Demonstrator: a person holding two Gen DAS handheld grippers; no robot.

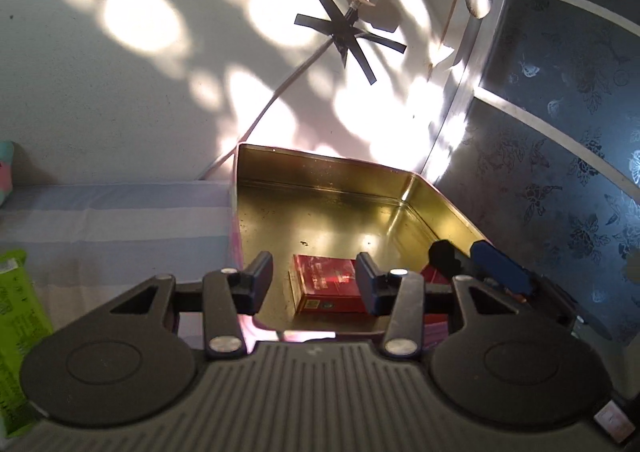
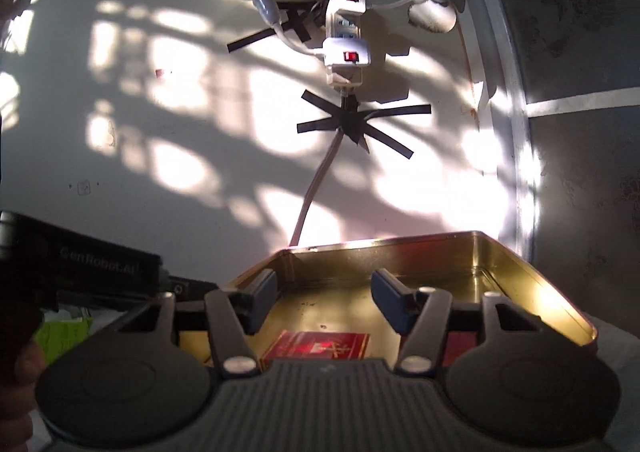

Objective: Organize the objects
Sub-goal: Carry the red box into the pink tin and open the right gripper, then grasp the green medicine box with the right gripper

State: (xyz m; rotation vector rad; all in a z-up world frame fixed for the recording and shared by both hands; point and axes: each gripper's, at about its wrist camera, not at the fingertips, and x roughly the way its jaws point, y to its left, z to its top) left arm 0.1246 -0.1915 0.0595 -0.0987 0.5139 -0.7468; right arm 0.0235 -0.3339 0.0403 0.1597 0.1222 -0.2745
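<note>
A gold metal tin [image 1: 332, 175] stands open on the striped bedsheet against the wall. A red box [image 1: 326, 288] lies on its floor near the front wall. My left gripper [image 1: 314, 276] is open and empty, hovering just above the red box. In the right wrist view the same tin [image 2: 532, 280] holds the red box [image 2: 316, 348], which lies below my right gripper [image 2: 324, 296]; that gripper is open and empty above the tin. The right gripper's blue fingertip [image 1: 500, 264] shows at the tin's right side in the left wrist view.
A green packet [image 1: 18, 332] lies on the bedsheet [image 1: 116, 219] at the left. A white cable [image 2: 316, 191] taped with black strips runs up the wall to a power strip [image 2: 346, 39]. A patterned dark panel [image 1: 560, 179] stands to the right. The left gripper's body [image 2: 80, 272] shows at left.
</note>
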